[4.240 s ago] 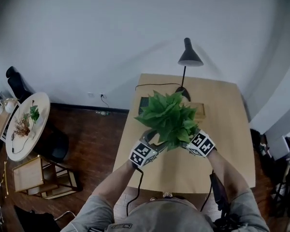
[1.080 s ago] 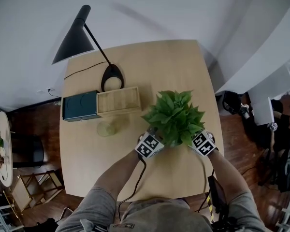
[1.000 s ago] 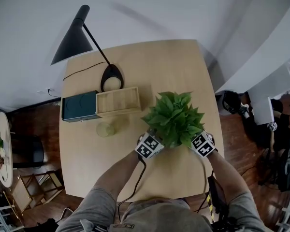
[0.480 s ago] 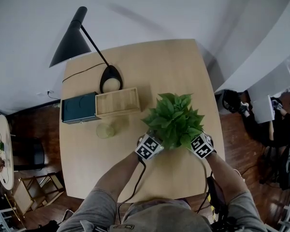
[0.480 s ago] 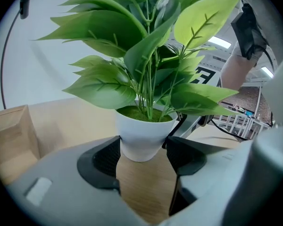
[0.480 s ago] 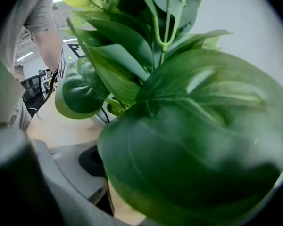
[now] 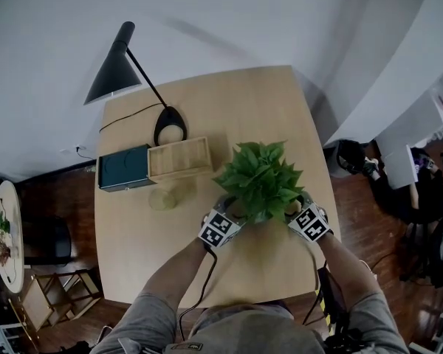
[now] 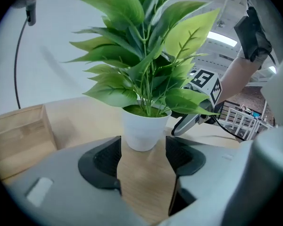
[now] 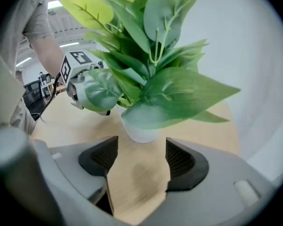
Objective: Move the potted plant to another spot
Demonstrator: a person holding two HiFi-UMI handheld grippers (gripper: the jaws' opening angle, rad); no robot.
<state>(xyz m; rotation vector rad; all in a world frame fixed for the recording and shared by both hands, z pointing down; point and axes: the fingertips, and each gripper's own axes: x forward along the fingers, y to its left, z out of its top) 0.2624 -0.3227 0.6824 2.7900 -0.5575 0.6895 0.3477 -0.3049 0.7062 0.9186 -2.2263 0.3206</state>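
Wooden table (image 7: 133, 227) carries one potted plant (image 7: 260, 179); left claw (image 8: 142, 160) and right claw (image 9: 137, 162) both gape, released.

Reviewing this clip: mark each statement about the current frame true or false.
1. The potted plant stands on the table. True.
2. The left gripper is shut on the white pot. False: its jaws are apart and the pot stands just beyond them.
3. The right gripper is open with nothing between its jaws. True.
4. The lamp stands to the right of the plant in the head view. False: it is at the table's far left.
5. The wooden box lies beside the dark box. True.
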